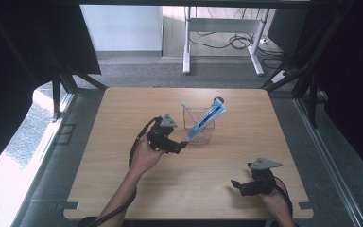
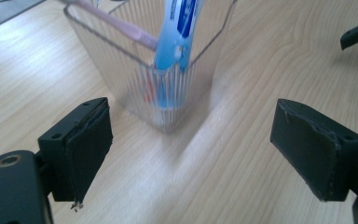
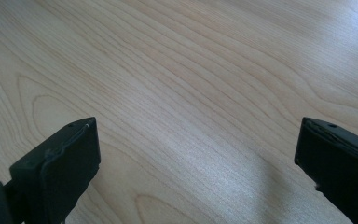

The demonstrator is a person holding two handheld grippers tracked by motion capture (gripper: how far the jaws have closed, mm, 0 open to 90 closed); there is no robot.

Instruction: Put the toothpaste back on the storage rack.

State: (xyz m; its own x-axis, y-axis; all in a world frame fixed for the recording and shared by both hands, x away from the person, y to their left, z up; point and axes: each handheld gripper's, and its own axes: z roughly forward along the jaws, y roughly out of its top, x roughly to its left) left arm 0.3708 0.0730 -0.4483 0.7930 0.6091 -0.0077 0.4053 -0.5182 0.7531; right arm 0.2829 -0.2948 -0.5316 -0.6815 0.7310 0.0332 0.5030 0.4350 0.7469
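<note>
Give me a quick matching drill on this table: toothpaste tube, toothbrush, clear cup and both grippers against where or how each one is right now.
Things:
1. toothpaste tube
2. toothbrush
3. clear cup
4. left gripper
5. right gripper

States:
A. open, over bare wood near the table's front edge
B. pink handle, leaning inside the cup
C. ribbed, standing upright on the table
D. open, just short of the cup
E. blue and white, sticking out above the cup's rim

Pairs: 1-E, 2-B, 3-C, 4-D, 5-A
</note>
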